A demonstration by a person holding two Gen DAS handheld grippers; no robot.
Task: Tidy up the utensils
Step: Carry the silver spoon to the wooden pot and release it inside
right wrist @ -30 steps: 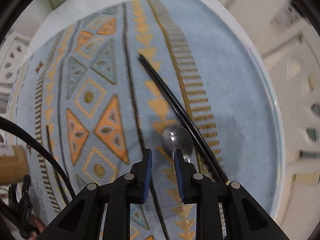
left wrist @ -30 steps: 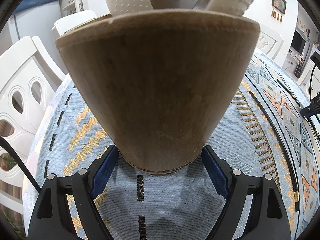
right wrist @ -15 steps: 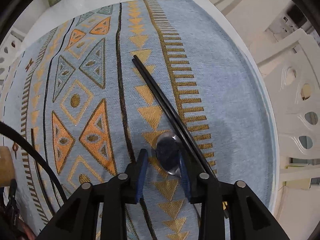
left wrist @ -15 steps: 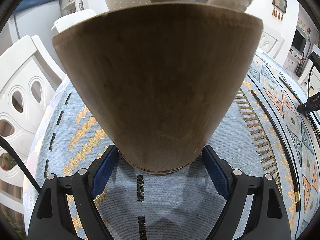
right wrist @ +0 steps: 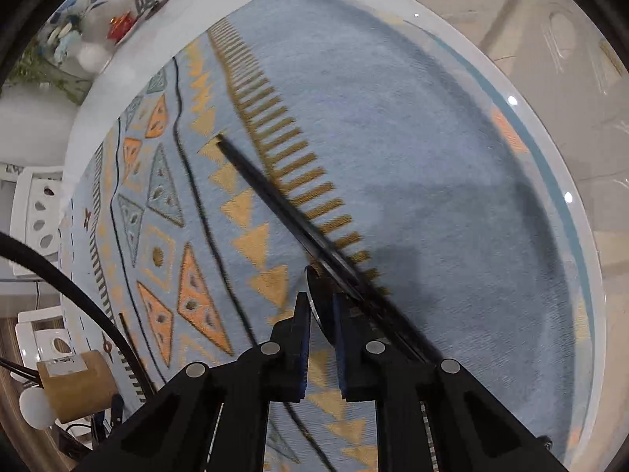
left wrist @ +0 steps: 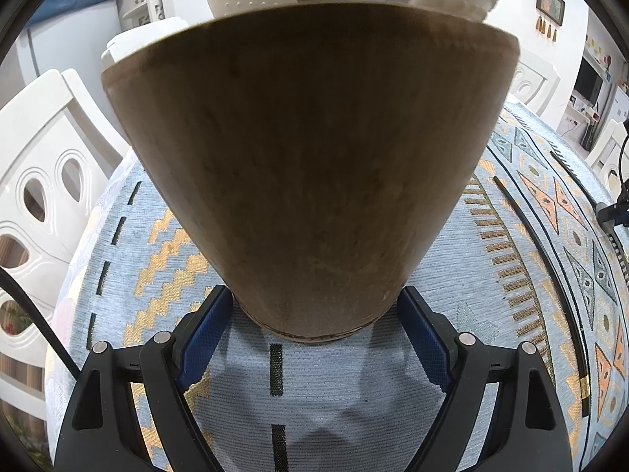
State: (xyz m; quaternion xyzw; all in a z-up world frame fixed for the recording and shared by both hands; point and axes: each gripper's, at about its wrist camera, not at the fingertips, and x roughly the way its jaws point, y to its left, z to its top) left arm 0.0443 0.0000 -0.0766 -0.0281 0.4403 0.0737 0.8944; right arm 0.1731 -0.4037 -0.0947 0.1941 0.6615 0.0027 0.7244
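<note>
Closing my right gripper [right wrist: 321, 310] on the spoon [right wrist: 317, 295] — its bowl sits between the narrow jaws. My left gripper [left wrist: 314, 328] clamps the wooden holder [left wrist: 310, 165], already stocked; the black chopsticks [right wrist: 283, 212] wait on the tablecloth [right wrist: 432, 149].

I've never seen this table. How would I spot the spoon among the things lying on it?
Start at the round table's blue patterned cloth and follow the long black chopsticks lying slantwise across it down to their near end. There the right claw is closing on the spoon, turned on edge between the blue pads. It alone is shiny metal with a rounded bowl; the chopsticks are thin, straight and black.
</note>
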